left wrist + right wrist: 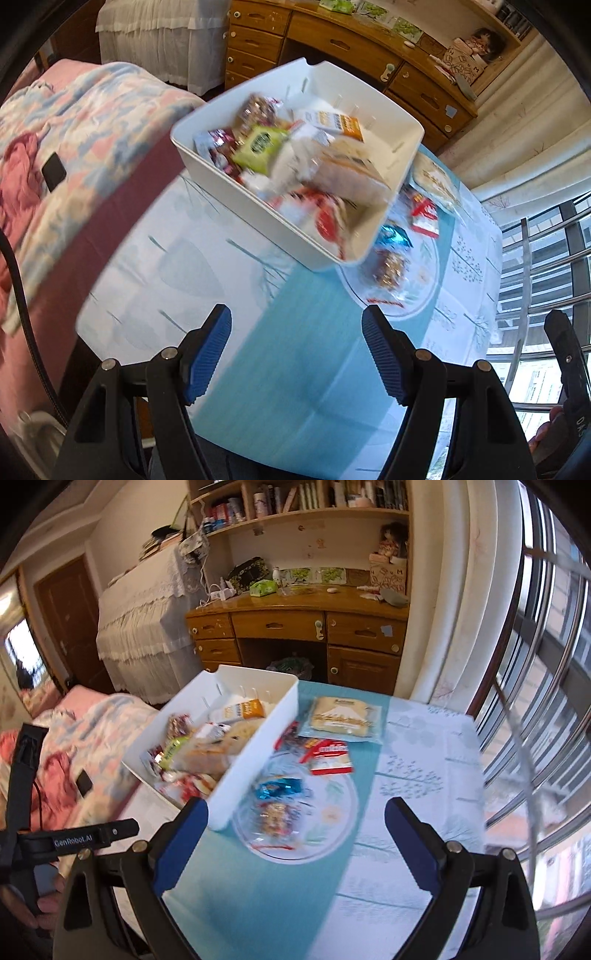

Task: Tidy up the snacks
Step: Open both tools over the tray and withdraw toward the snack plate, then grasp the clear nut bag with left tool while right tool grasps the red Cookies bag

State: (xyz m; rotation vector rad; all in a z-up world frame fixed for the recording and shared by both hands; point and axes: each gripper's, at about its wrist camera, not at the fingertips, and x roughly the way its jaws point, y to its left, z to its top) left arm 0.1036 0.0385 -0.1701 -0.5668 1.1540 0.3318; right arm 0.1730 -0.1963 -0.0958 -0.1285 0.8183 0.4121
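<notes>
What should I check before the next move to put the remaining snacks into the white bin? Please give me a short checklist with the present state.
1. Left gripper empty, fingers apart: ok.
2. Right gripper empty, fingers apart: ok.
3. Snacks outside the white bin can be seen: ok. The blue packet and nut bar lie on the clear plate; the red and white packet and flat cake packet lie on the tablecloth.
4. Free space in the bin: ok at the far end; the near end is piled.
5. Bin fully on the table: cannot tell; its left side reaches toward the table edge.
6. Sharp view: not ok, both pictures are blurred.
</notes>
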